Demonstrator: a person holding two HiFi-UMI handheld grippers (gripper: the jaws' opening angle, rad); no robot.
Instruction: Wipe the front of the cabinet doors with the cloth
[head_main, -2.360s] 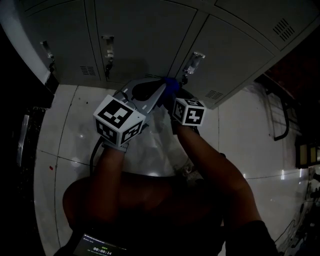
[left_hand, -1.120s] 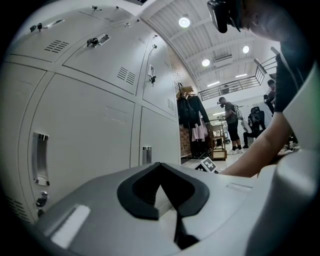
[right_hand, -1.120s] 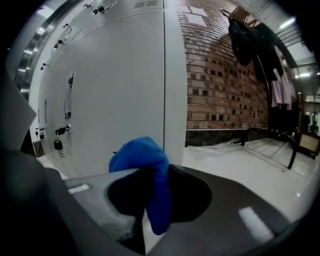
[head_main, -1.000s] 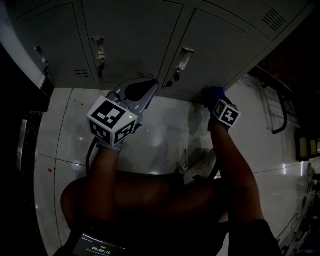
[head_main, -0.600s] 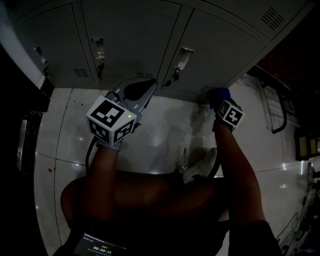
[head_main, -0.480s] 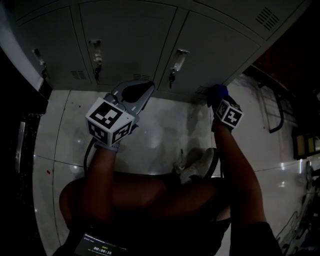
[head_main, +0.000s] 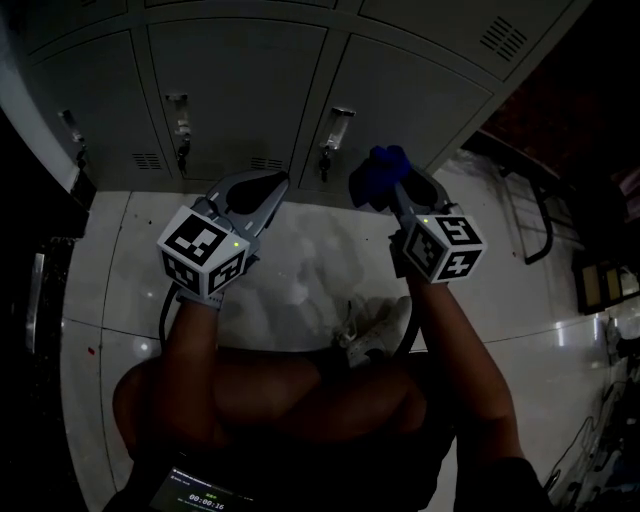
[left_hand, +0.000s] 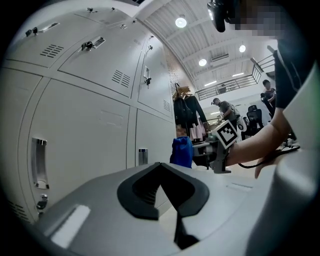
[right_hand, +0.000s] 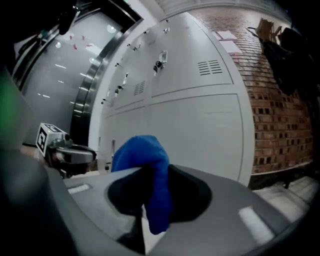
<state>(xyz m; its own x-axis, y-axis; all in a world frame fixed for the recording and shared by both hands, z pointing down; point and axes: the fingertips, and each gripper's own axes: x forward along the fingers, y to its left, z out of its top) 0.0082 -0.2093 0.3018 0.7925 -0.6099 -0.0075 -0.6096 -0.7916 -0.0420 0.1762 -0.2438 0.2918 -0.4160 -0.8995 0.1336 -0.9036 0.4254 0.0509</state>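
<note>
Cloth (head_main: 377, 173), blue and bunched, was pinched in the right gripper (head_main: 393, 188), whose jaws were closed on it. In the right gripper view a rounded fold of it (right_hand: 144, 165) rose above the jaw tips and a narrower tail hung down between them. It was held low in front of the right-hand cabinet door (head_main: 410, 95), just right of that door's recessed handle (head_main: 338, 124). The head view was dim, so whether the fabric touched the metal or sat just off it could not be settled; from the left gripper's camera it seemed to stand slightly clear.

The left gripper (head_main: 270, 182) was held beside it, lower in front of the middle door (head_main: 235, 85), with its jaws brought together at the tips and nothing between them. Its own view showed the tips meeting (left_hand: 160, 165) before the pale grey door fronts, with the cloth (left_hand: 181, 152) and the other gripper beyond.

Both doors were grey, with small vent slots and a handle each. Below lay a glossy white tiled floor (head_main: 300, 275), and a light shoe (head_main: 378, 325) showed between the person's forearms.
</note>
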